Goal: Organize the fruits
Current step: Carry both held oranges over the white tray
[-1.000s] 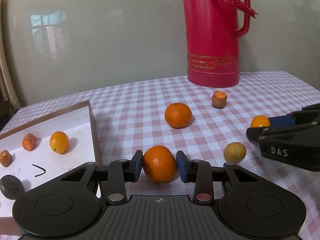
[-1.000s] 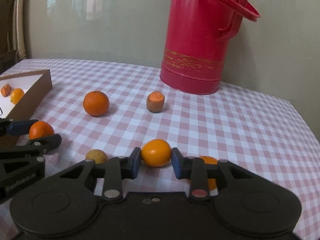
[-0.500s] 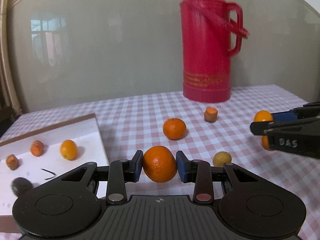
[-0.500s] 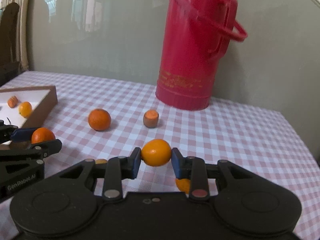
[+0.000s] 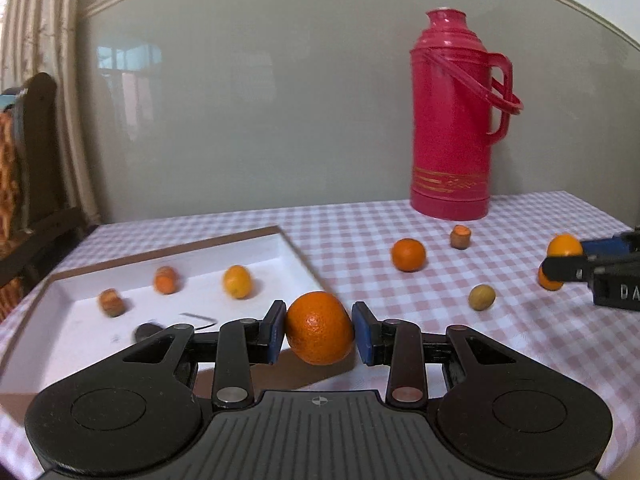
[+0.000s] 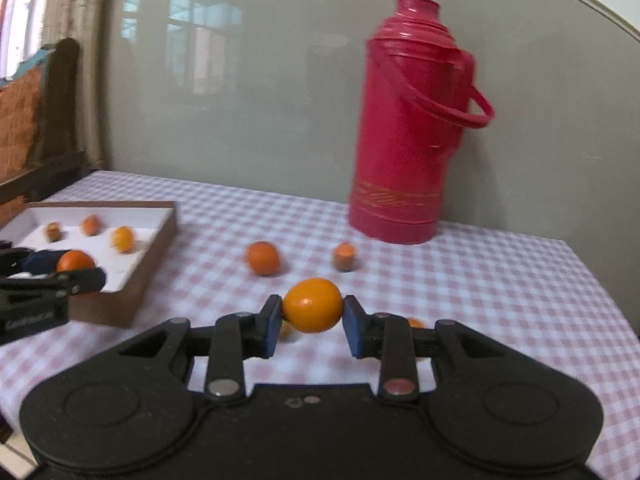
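The left tool (image 5: 319, 330) pinched an orange (image 5: 320, 328) just above the near corner of the white tray (image 5: 80, 344). The right tool (image 6: 312, 316) pinched a small yellow-orange fruit (image 6: 313, 305) above the checked counter (image 6: 480, 288), right of the tray.

Counts:
- Mandarins: 2. Held mandarin (image 5: 320, 328) in left gripper (image 5: 319, 330), loose mandarin (image 5: 408, 255) on checked cloth (image 5: 400, 216).
- Small orange oval fruits, kumquat-like: 3. Tray kumquat (image 5: 237, 281), held kumquat (image 6: 312, 305) in right gripper (image 6: 311, 314), loose kumquat (image 5: 549, 280) on the cloth.
- Yellow-green fruit (image 5: 482, 297): 1.
- Cut orange-topped chunks: 3. Chunk A (image 5: 112, 302) and chunk B (image 5: 165, 279) in the tray, chunk C (image 5: 460, 236) on the cloth.
- Dark lump (image 5: 146, 331), partly hidden, can't identify: 1.
- Tray (image 5: 180, 248): 1.
- Red thermos (image 5: 452, 120): 1.
- Grippers: 2.
- Fruit total: 6, 1 in the tray, 2 held, 3 on the cloth.
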The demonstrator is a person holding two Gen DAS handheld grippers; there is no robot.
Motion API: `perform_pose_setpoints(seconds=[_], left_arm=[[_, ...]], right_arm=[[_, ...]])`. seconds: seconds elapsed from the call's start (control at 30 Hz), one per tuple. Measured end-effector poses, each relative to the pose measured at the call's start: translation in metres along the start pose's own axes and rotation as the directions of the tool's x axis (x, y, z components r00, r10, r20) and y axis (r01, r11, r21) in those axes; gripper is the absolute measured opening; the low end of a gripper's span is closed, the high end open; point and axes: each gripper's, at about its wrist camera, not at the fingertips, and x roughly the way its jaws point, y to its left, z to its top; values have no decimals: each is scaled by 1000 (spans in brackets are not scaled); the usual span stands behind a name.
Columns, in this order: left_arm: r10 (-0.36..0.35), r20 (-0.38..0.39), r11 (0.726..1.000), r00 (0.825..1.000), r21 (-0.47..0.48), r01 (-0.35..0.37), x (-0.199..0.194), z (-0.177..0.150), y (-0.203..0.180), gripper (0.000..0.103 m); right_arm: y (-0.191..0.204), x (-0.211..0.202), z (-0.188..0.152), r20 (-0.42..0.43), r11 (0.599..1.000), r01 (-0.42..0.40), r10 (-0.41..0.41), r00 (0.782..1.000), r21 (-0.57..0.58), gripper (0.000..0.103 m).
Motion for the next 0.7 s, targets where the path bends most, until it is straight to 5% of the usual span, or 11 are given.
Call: perform_pose_setpoints(seconds=[0.4,0.7], left_arm=[[108,41,994,993,-24,-107,-46,-16,53,36],[192,46,980,980,-69,-189,-61,-23,96,36]], right_arm=[[56,-18,6,25,989,-137,139,990,-62,24],[100,-16,14,47,954,-269,277,960,-133,24]])
